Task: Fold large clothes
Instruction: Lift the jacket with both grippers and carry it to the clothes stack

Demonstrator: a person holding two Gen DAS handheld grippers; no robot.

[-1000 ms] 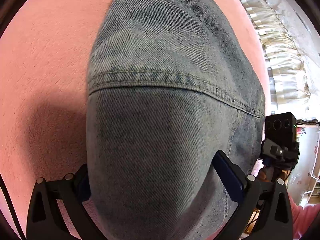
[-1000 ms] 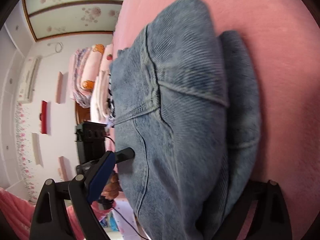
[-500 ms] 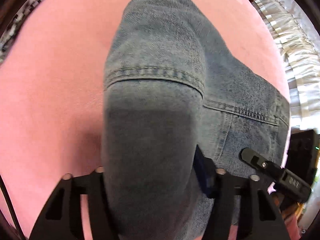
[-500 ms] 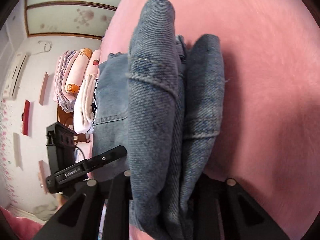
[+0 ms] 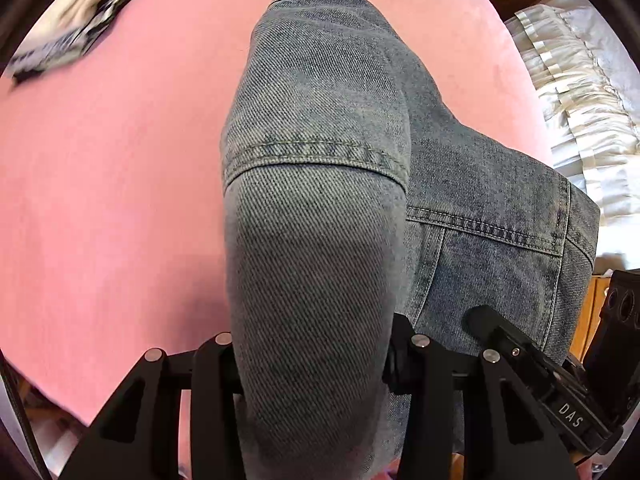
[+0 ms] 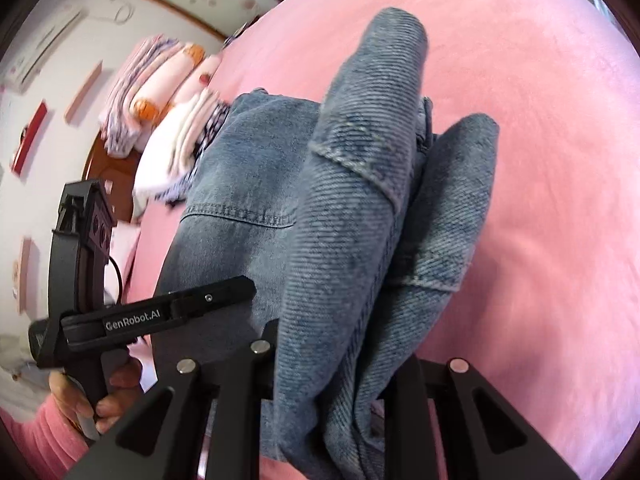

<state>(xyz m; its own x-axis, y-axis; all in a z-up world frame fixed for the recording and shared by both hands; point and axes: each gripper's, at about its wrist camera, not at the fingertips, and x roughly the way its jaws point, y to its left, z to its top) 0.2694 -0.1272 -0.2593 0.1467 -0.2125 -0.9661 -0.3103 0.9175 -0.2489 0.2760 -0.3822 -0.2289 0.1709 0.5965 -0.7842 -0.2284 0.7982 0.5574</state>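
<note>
In the left wrist view, a blurry pile of folded black and white cloth (image 5: 60,46) lies at the far left edge of the pink bed (image 5: 108,184); next comes the left gripper (image 5: 312,364), its two black fingers (image 5: 216,392) pointing down at the bed; a thick roll of the blue jeans (image 5: 316,216) sits between them, and the jaws are closing in on it, pressing the denim from both sides; the roll hangs in front of the camera, with a stitched hem running across it; to the right, more of the jeans spreads flat on the bed, with a pocket seam showing; the black tip of the other gripper pokes in at the lower right; white frilly bedding (image 5: 576,92) lies at the far right.

In the right wrist view, a hand (image 6: 100,396) in a pink sleeve (image 6: 32,444) holds the left gripper's handle at the far left; behind it, a stack of folded pink and white clothes (image 6: 160,96) sits at the end of the bed (image 6: 560,200); in the middle, the flat part of the jeans (image 6: 352,216) lies on the bed; to the right, the right gripper (image 6: 340,364) is squeezed nearly closed on two bunched folds of denim, which rise up off the pink bed.
</note>
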